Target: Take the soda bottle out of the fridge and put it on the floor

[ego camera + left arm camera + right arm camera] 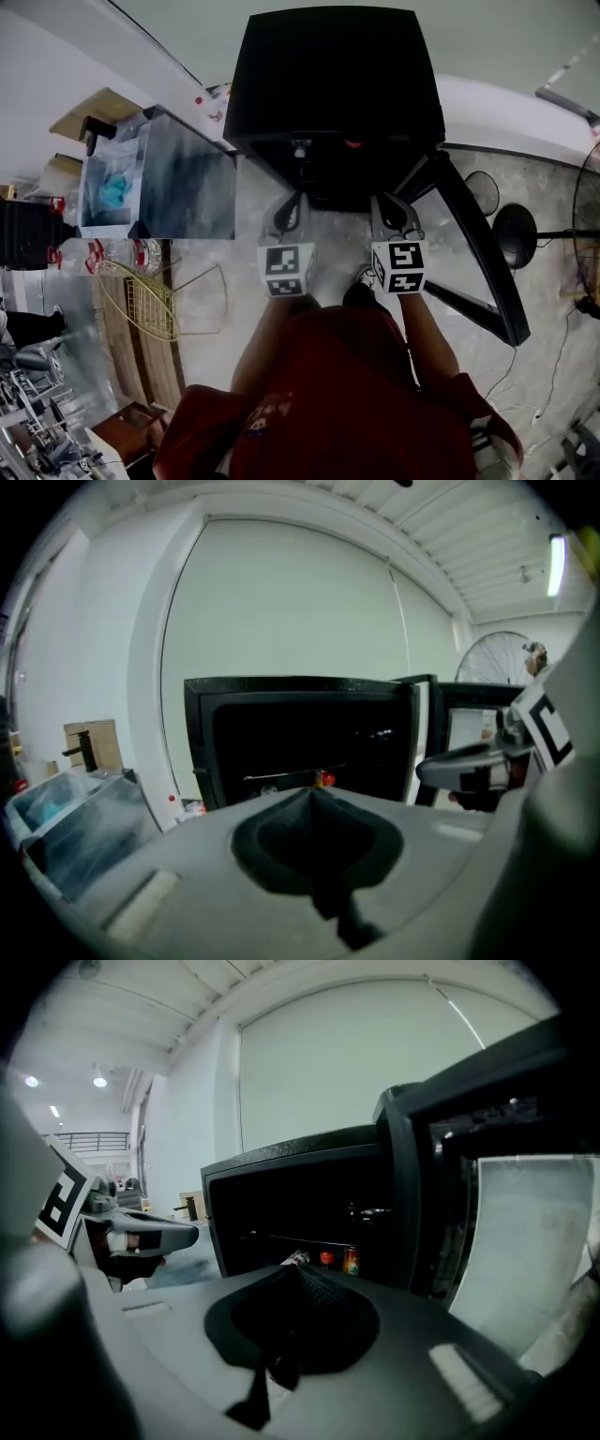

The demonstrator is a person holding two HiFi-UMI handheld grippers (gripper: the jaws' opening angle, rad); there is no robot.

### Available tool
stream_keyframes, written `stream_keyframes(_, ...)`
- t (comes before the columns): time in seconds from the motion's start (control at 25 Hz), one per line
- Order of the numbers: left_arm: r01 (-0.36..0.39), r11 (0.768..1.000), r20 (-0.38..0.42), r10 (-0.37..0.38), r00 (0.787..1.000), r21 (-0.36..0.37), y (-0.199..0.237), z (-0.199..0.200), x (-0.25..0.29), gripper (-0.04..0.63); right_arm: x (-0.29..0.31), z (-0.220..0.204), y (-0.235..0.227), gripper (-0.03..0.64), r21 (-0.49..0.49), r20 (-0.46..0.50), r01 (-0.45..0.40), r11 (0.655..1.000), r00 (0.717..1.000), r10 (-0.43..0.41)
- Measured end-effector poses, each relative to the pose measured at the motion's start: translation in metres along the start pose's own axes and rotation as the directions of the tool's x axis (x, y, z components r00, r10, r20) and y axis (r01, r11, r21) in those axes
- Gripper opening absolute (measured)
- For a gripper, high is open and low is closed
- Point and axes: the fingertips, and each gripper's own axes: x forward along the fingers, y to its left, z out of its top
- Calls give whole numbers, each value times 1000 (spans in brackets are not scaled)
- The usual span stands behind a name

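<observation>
Head view: the black fridge (333,75) stands at 12 o'clock, its door (478,253) swung open toward 4 o'clock. The left gripper (294,199) and the right gripper (381,202) are held side by side at mid-frame, apart from each other, both pointing at the open cabinet. A clear box (155,178) sits at 9 o'clock, a wire basket (141,295) lies on the floor (244,281) at 8 o'clock, and a fan (516,230) stands at 3 o'clock. Left gripper view: the jaws are clenched tip to tip with nothing between them. The dark fridge interior fills the centre, and a small red item shows just above the tips, too small to identify. The right gripper appears at 3 o'clock. Right gripper view: the jaws are likewise pressed together and empty. The soda bottle (351,1260) stands upright on a shelf inside the fridge, at 1 o'clock from the jaw tips and untouched by either gripper, with a red-capped item (326,1258) just beside it at its 9 o'clock. The door's pale inner lining fills 3 o'clock, and the left gripper shows at 9 o'clock.
</observation>
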Motion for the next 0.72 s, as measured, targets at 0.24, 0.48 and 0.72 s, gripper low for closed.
stream_keyframes(0.24, 4, 1000, -10, -4, 1000, -13, 7, -12, 12, 0, 20, -6, -1, 2, -12, -15, -15, 1000, 1000, 15)
stream_keyframes(0.48, 63, 998, 1, -63, 998, -9, 22, -16, 22, 0, 36, 8, 7, 2, -31, 16, 50, 998, 999, -49)
stream_keyframes(0.72, 114, 994, 17, -114, 993, 2, 33, -18, 28, 0, 46, 15, 14, 2, -35, 33, 94, 995, 995, -93)
